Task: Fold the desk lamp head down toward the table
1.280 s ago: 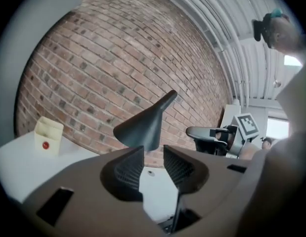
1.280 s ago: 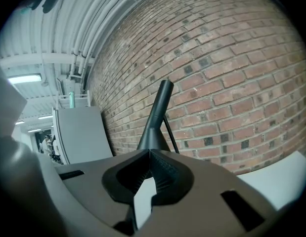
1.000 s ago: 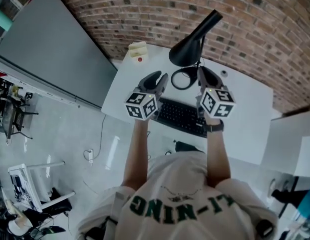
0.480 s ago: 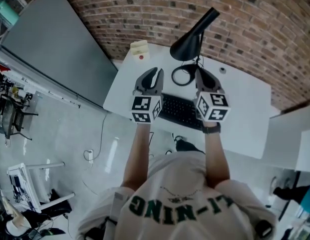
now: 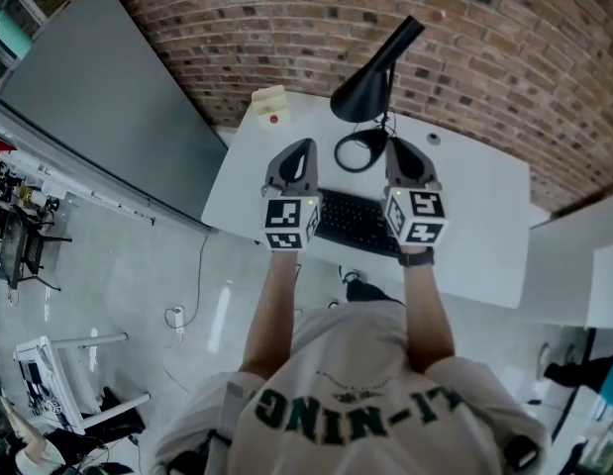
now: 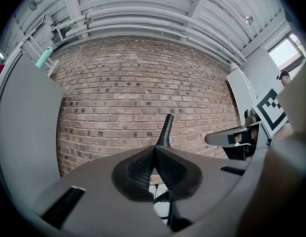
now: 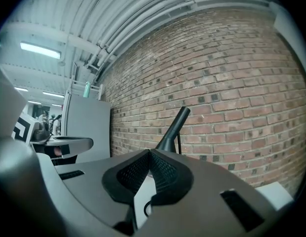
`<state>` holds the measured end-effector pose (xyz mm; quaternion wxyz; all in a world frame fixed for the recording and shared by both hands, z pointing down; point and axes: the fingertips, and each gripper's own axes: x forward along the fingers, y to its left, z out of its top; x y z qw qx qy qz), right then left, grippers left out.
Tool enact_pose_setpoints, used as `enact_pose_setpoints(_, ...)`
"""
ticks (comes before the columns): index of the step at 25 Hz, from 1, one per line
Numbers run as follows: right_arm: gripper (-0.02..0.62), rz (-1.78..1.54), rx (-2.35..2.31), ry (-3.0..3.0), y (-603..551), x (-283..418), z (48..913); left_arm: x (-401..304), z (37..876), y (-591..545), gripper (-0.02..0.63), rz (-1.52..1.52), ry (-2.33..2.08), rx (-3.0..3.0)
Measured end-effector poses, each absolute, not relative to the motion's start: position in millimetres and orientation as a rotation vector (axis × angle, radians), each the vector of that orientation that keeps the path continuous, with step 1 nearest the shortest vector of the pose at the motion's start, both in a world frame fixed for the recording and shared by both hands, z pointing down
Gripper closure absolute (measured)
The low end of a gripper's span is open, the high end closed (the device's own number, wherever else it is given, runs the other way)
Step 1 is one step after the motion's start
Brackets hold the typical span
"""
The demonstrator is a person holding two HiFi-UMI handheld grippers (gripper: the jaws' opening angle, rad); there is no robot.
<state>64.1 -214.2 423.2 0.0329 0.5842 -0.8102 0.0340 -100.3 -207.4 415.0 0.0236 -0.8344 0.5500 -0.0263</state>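
Left gripper (image 5: 302, 148) and right gripper (image 5: 398, 148) hover over the keyboard (image 5: 354, 224), fingers shut on nothing, the left's having just closed; the lamp (image 5: 362, 95) stands beyond them near the desk's (image 5: 484, 206) back edge, nearer the right gripper; its head slants up toward the brick wall (image 5: 484, 47).

place: office-style workspace | evidence: white desk (image 5: 474, 216); keyboard (image 5: 351, 221); brick wall (image 5: 286, 28) (bare ceiling pipes (image 6: 143, 19) overhead)
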Motion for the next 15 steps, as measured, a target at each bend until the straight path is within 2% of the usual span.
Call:
enact_pose_setpoints(8, 0.591, 0.030, 1.788, -2.484, -226.7, 58.4, 425.8, -100.6, 415.4, -219.4, 0.604, -0.074, 1.699, -2.544)
enact_pose_setpoints(15, 0.591, 0.133, 1.734, -2.465, -260.9, 57.8, 445.7, -102.5, 440.3, -239.9, 0.604, -0.118, 1.736, -2.613)
